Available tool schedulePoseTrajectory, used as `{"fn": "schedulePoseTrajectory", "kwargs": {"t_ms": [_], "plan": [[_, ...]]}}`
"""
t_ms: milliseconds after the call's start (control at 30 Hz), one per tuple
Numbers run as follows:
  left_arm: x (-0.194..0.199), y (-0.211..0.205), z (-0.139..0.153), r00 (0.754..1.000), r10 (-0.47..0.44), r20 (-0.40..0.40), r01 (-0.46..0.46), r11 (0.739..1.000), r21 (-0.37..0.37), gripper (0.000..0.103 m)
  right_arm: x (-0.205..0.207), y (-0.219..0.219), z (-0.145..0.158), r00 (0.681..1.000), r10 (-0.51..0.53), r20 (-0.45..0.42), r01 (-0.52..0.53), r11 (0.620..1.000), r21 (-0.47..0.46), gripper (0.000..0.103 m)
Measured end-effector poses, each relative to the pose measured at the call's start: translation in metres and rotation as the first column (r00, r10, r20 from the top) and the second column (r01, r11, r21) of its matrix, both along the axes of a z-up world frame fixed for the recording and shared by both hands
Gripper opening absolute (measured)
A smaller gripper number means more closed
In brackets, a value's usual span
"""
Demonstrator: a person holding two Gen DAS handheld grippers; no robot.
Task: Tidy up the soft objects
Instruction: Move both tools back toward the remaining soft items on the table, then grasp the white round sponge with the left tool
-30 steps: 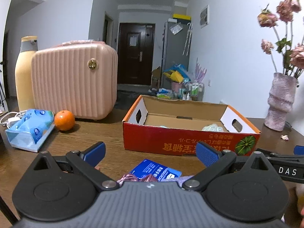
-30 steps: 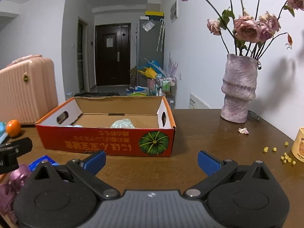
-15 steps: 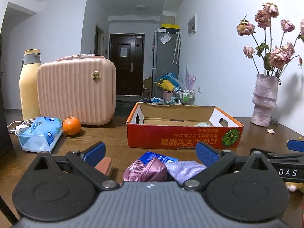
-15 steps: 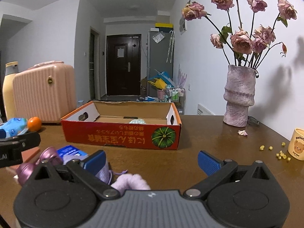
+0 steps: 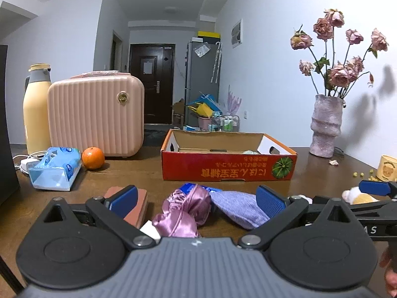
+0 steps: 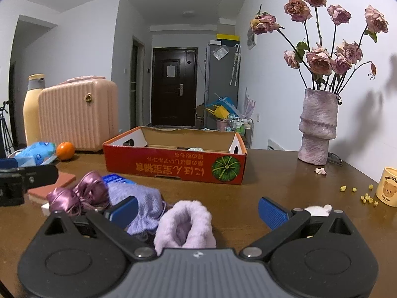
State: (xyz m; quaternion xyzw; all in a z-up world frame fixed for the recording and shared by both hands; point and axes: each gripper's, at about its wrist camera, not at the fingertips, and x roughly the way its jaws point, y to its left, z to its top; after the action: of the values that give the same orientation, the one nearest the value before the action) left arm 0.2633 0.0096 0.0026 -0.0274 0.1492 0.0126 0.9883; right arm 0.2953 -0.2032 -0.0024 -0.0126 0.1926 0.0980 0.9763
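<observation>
A: Left wrist view first. Left gripper (image 5: 196,198) spread wide, gripping nothing. Just beyond the fingertips, low centre of frame: pink satin scrunchie (image 5: 182,211), lavender knit cloth (image 5: 237,208) touching its right side, blue packet (image 5: 191,187) peeking out behind. Terracotta block (image 5: 137,203) behind the left finger.

B: Long axis of the knit cloth?

A: Running left to right across the frame, so crosswise to the fingers. Scrunchie nearer the gap's middle, probably the easier first grab. Red cardboard box (image 5: 228,170) straight ahead at mid-frame, open-topped, with something pale inside. Tissue pack (image 5: 55,168) and orange (image 5: 93,158) off at mid-left. Right gripper's blue fingertip poking in at the right edge.

B: Right wrist view?

A: Right gripper (image 6: 198,209) also wide apart, empty. Fluffy lilac slipper (image 6: 184,224) lying low centre, right between the fingers, long axis pointing away down the frame toward the box, opening facing the camera. Knit cloth and scrunchie left of it, behind the left finger. Small white plush toy (image 6: 317,208) barely visible behind the right finger.

B: Nearer arm?

A: Right for the slipper, left for the scrunchie. Likely a short forward reach and a close for either.
</observation>
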Motion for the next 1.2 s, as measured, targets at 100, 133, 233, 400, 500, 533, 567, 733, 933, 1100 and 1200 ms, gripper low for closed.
{"fn": "schedulePoseTrajectory", "kwargs": {"t_ms": [100,133,233,400,500,533,567,733,933,1100,1200], "plan": [[-0.008,0.001,-0.001,1.000,-0.009,-0.010,0.009,1.000,-0.004,0.103,-0.008,0.001,-0.002,1.000,0.004,-0.002,-0.004,1.000,-0.012,0.103],[-0.010,0.001,-0.002,1.000,-0.014,-0.012,0.014,1.000,-0.004,0.103,-0.010,0.001,-0.002,1.000,0.005,-0.003,-0.005,1.000,-0.014,0.103],[-0.018,0.002,-0.004,0.999,-0.033,-0.025,0.033,0.999,-0.010,0.103,-0.018,0.000,-0.006,1.000,0.013,-0.010,-0.014,1.000,-0.023,0.103],[-0.033,-0.001,-0.007,0.998,-0.056,-0.033,0.056,0.998,0.001,0.103,-0.031,-0.001,-0.011,0.999,0.026,-0.021,-0.026,0.999,-0.035,0.103],[-0.039,-0.004,-0.010,0.997,-0.067,-0.044,0.068,0.998,0.011,0.103,-0.039,-0.002,-0.016,0.999,0.031,-0.030,-0.032,0.999,-0.041,0.103],[-0.040,-0.004,-0.011,0.996,-0.070,-0.051,0.071,0.997,0.015,0.103,-0.042,-0.002,-0.017,0.999,0.031,-0.032,-0.032,0.998,-0.044,0.103],[-0.040,-0.005,-0.013,0.996,-0.073,-0.060,0.075,0.997,0.019,0.103,-0.044,-0.003,-0.018,0.999,0.030,-0.033,-0.032,0.998,-0.046,0.103],[-0.042,-0.013,-0.018,0.993,-0.088,-0.081,0.092,0.995,0.047,0.103,-0.046,-0.009,-0.017,0.999,0.017,-0.034,-0.018,1.000,-0.025,0.103],[-0.030,-0.017,-0.027,0.984,-0.093,-0.150,0.103,0.993,0.059,0.103,-0.043,-0.010,-0.018,0.999,0.013,-0.044,-0.014,1.000,-0.024,0.103],[-0.016,-0.022,-0.038,0.968,-0.113,-0.224,0.131,0.989,0.068,0.103,-0.041,-0.011,-0.019,0.999,0.002,-0.053,-0.003,1.000,-0.025,0.103],[-0.004,-0.023,-0.045,0.955,-0.114,-0.273,0.137,0.988,0.067,0.103,-0.040,-0.010,-0.021,0.998,-0.002,-0.059,0.001,1.000,-0.028,0.103]]}}
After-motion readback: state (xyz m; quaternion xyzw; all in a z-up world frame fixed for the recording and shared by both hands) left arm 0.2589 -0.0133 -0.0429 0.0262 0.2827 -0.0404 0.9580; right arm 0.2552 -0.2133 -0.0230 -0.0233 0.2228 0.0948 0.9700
